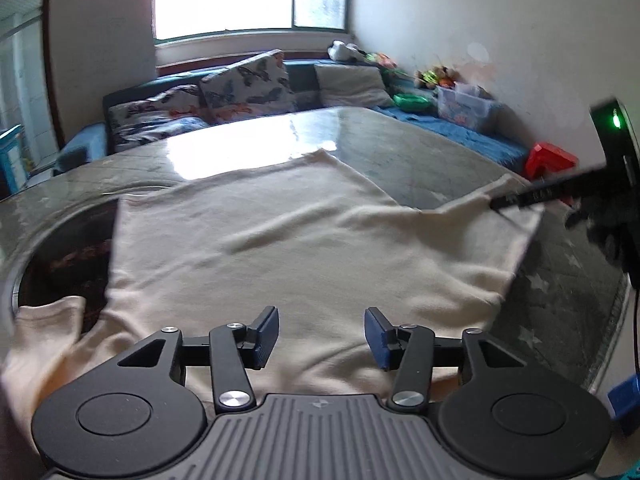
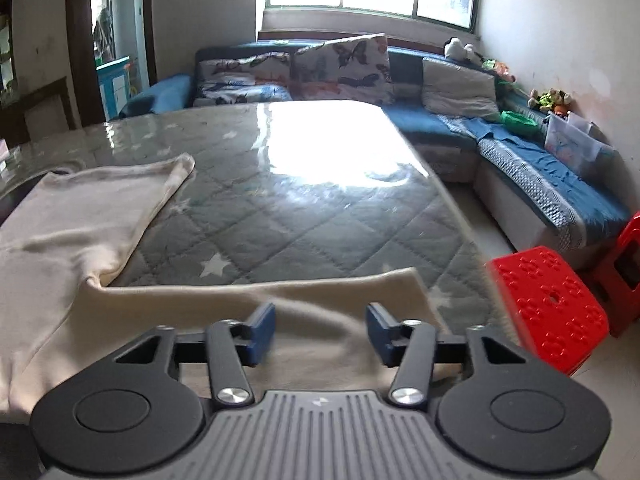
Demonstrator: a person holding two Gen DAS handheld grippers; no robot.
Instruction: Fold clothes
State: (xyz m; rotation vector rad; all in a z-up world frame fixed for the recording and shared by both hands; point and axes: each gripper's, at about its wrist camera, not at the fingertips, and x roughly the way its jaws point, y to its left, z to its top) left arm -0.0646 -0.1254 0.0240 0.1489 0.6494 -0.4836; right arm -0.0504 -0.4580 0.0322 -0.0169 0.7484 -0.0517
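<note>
A cream long-sleeved garment (image 1: 288,240) lies spread flat on the table. My left gripper (image 1: 322,334) is open and empty, just above the garment's near middle. In the right wrist view the garment's body (image 2: 72,224) lies at the left and one sleeve (image 2: 320,292) stretches toward the table's right edge. My right gripper (image 2: 321,332) is open and empty, hovering over that sleeve. The right gripper also shows in the left wrist view (image 1: 500,203) at the sleeve's end.
The table (image 2: 304,200) has a grey quilted star cover under glossy film. A dark round patch (image 1: 60,256) lies at the left. A red stool (image 2: 548,304) stands by the table's right edge. A blue sofa (image 2: 520,168) with cushions runs behind.
</note>
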